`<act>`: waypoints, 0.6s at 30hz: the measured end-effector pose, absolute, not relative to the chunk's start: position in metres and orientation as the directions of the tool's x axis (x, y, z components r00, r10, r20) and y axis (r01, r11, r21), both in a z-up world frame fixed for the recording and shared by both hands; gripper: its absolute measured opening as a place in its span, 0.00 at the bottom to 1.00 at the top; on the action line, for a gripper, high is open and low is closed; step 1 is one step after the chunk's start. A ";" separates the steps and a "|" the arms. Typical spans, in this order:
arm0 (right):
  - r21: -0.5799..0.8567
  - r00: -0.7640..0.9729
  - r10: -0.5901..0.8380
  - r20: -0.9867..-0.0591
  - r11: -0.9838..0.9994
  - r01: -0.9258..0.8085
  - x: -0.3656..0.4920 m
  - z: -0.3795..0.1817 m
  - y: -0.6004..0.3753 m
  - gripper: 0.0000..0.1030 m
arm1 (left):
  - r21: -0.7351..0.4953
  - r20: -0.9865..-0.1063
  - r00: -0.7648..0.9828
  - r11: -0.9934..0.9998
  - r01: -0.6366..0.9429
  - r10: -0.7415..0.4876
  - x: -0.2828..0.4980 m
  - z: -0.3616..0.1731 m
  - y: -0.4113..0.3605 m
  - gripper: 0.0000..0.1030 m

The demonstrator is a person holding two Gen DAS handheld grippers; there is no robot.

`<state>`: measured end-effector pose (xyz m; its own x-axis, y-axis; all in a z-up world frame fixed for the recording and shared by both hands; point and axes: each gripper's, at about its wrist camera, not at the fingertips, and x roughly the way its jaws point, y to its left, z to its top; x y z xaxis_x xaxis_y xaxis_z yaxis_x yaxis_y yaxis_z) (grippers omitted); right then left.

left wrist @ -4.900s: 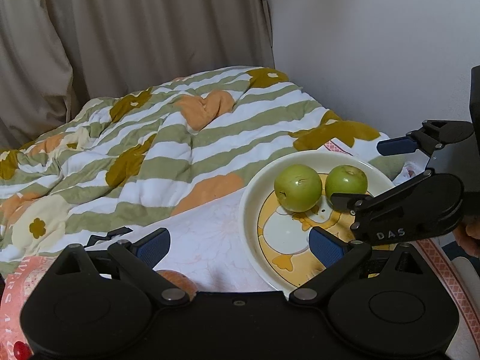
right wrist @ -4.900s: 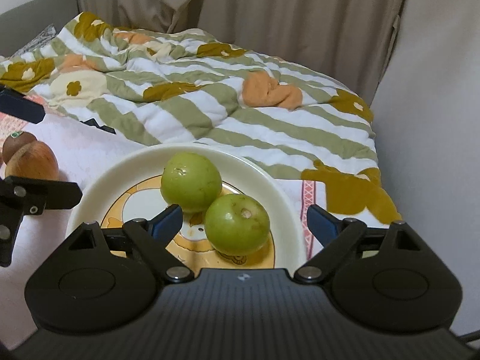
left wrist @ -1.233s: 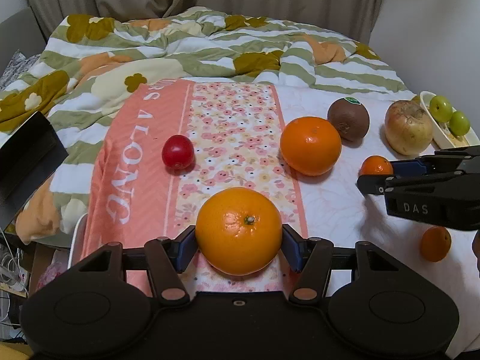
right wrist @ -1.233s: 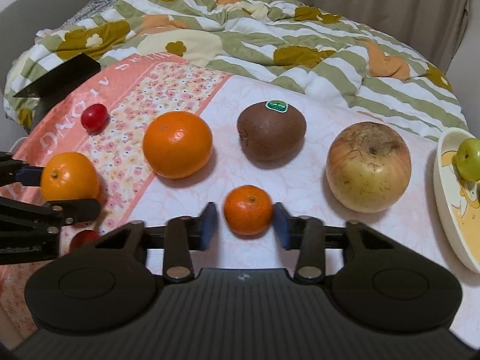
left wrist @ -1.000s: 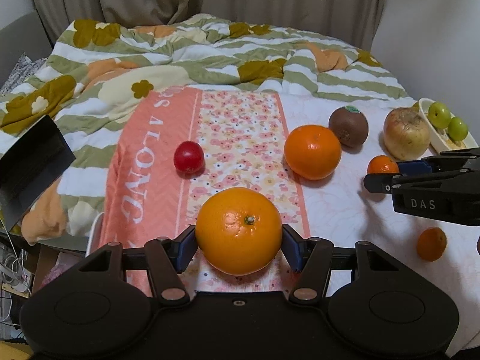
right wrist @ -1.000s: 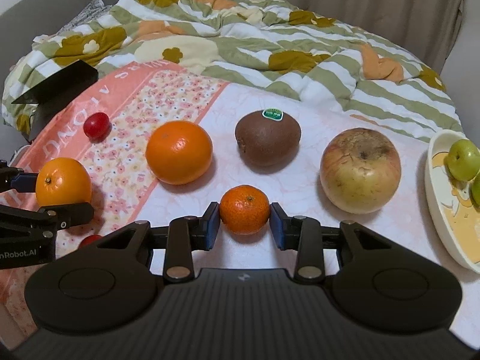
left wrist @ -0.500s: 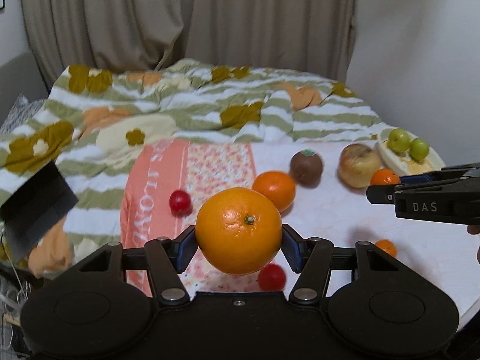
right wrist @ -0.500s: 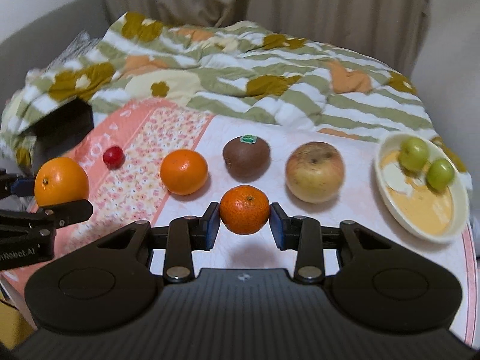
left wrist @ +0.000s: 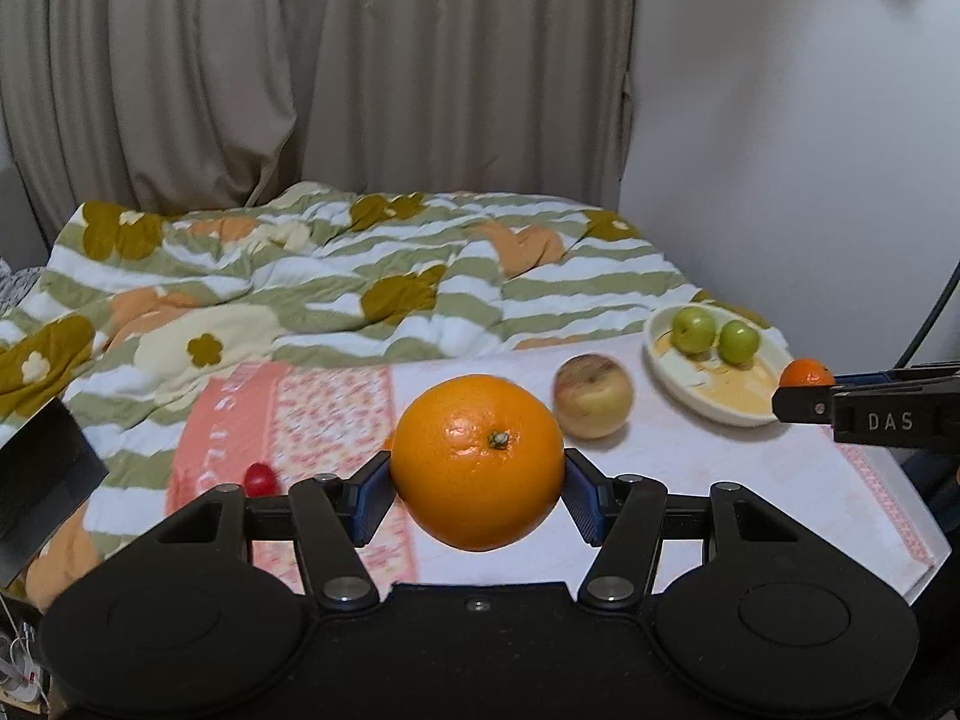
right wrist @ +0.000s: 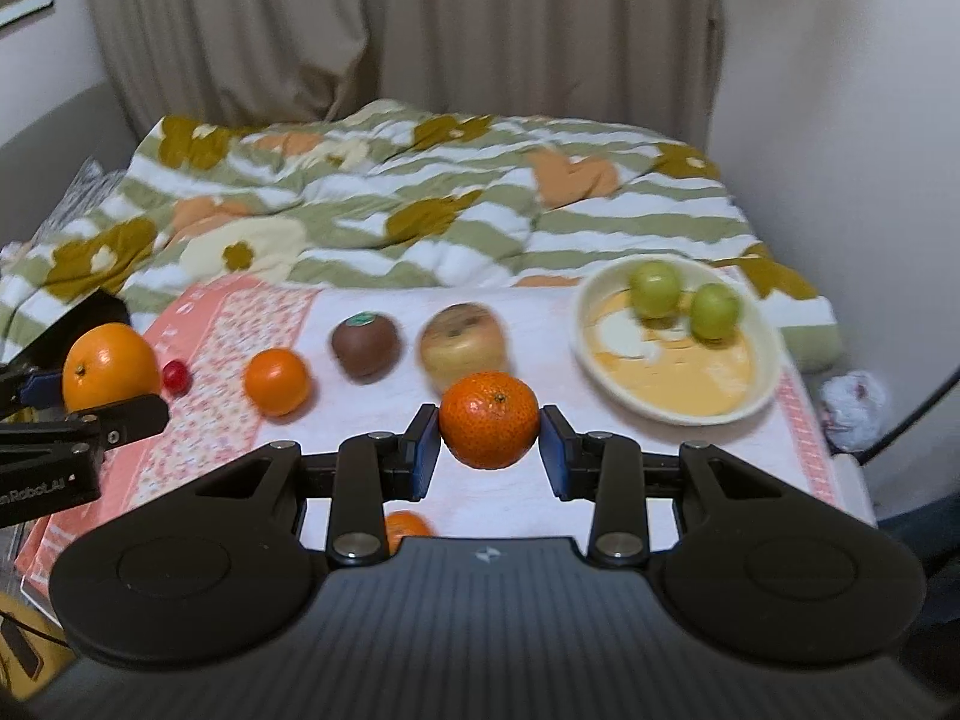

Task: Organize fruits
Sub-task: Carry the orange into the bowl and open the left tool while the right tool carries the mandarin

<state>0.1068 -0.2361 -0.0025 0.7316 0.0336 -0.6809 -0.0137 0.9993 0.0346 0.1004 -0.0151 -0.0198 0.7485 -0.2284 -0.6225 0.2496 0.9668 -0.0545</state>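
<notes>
The left gripper (left wrist: 478,501) has its jaws closed on a big orange (left wrist: 478,461), held in the air above the near part of the bed. The right gripper (right wrist: 489,453) has its jaws nearly together, clamped on a mandarin (right wrist: 489,419), also clear of the cloth (right wrist: 690,456). Below it, by the near edge, a second mandarin (right wrist: 407,525) lies on the cloth, partly hidden by the gripper body. Further in, a row of fruit lies across the cloth: a cherry tomato (right wrist: 176,377) toward the left edge, then an orange (right wrist: 276,381), a kiwi (right wrist: 366,345) with a green sticker, and an apple (right wrist: 462,343). Toward the right edge stands a plate (right wrist: 678,405) with two green fruits (right wrist: 655,289) on its far side, just beside each other. Beyond the cloth, a striped, flowered quilt (right wrist: 420,210) covers the far part of the bed, and a curtain (right wrist: 390,24) hangs behind it.
</notes>
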 end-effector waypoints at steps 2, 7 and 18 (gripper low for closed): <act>0.043 0.738 0.034 -0.674 0.999 -0.007 0.106 0.003 -0.255 0.50 | -0.054 -0.615 0.755 0.967 0.249 -0.228 0.100 -0.015 -0.031 0.61; 0.045 0.737 0.045 -0.674 0.999 -0.019 0.110 0.008 -0.306 0.50 | -0.060 -0.598 0.768 0.968 0.244 -0.230 0.103 -0.007 -0.080 0.61; 0.033 0.724 0.082 -0.684 0.996 -0.081 0.137 -0.002 -0.401 0.50 | -0.080 -0.609 0.759 0.970 0.228 -0.229 0.136 -0.016 -0.184 0.61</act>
